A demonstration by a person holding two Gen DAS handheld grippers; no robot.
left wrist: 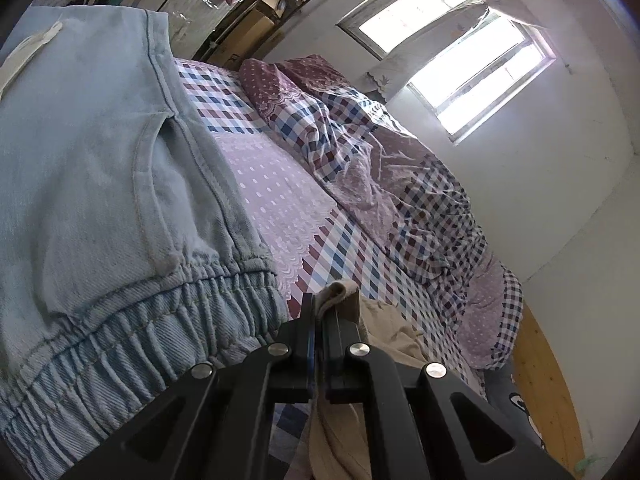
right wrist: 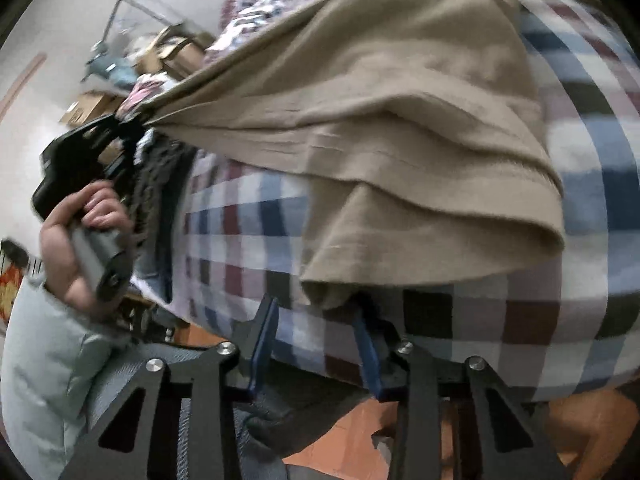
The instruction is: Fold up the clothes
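A bedroom with a bright window and white walls; the work surface is a bed covered in a checked sheet, with a rumpled checked-and-dotted quilt heaped along the wall side.

At the left of the left wrist view, pale blue denim trousers with an elastic waistband lie flat on the sheet. Just to their right, the left gripper has its jaws pressed together on a bunched corner of the tan garment, which trails below and beside the tool.

In the right wrist view, a hand at the left holds that same tool by its handle, a pale padded sleeve below it. From the pinch the tan garment stretches taut to the right across the checked sheet, sagging in soft ridges. The right gripper stands with jaws apart, straddling the garment's lower corner without yet closing on it.

The cloth looks light, thin and limp, so it would likely droop wherever unsupported. Its weave seems grippy rather than slick. The best hold appears to be the hemmed corners, pinching both layers and keeping the edge tensioned between the two tools.
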